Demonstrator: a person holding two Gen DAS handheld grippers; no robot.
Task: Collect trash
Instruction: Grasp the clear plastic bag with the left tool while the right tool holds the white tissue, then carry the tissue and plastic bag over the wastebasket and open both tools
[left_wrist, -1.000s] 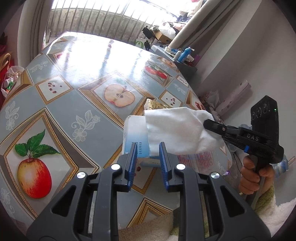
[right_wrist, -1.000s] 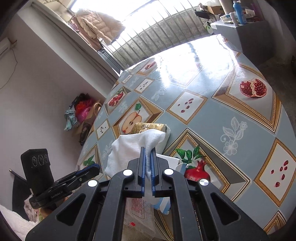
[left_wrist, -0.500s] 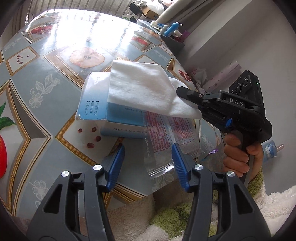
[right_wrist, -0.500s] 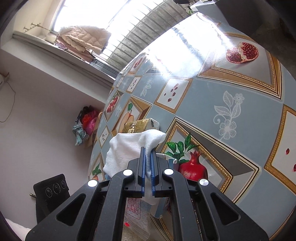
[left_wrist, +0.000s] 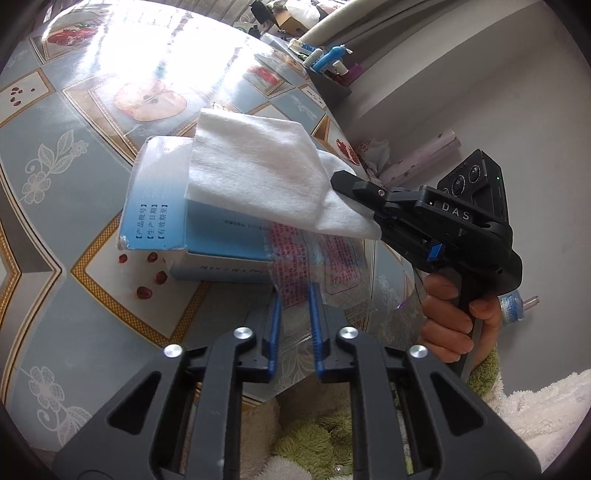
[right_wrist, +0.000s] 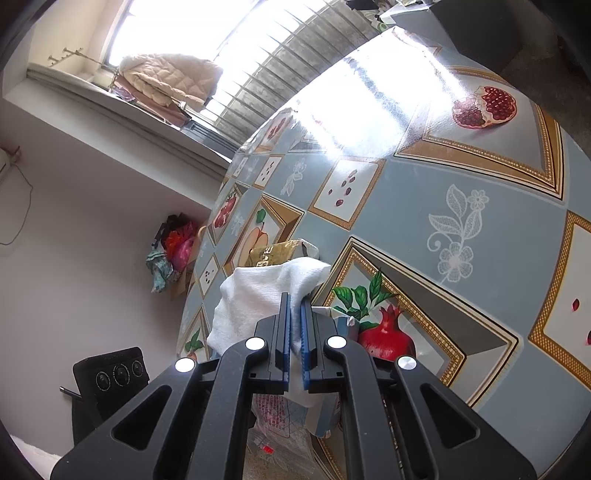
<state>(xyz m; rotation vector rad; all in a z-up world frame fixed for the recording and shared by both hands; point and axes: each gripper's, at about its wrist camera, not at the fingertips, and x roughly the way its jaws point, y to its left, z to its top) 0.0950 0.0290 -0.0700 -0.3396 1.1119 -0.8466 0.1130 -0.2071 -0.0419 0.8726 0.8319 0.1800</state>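
My right gripper is shut on a white tissue and holds it above the table; in the left wrist view it pinches the tissue at its right corner. Under the tissue lies a light blue box on the table. A clear plastic wrapper with red print lies at the table's near edge. My left gripper has its blue pads on either side of the wrapper's near edge with a narrow gap between them. A gold snack wrapper lies beyond the tissue.
The round table has a blue fruit-pattern cloth. A grey stand with bottles is beyond the table's far right edge. A heap of colourful bags lies on the floor by the wall. Fluffy fabric lies below the table edge.
My left gripper moved forward to the clear wrapper and its jaws narrowed around the wrapper's edge. My right gripper kept its hold on the tissue and lifted it slightly.
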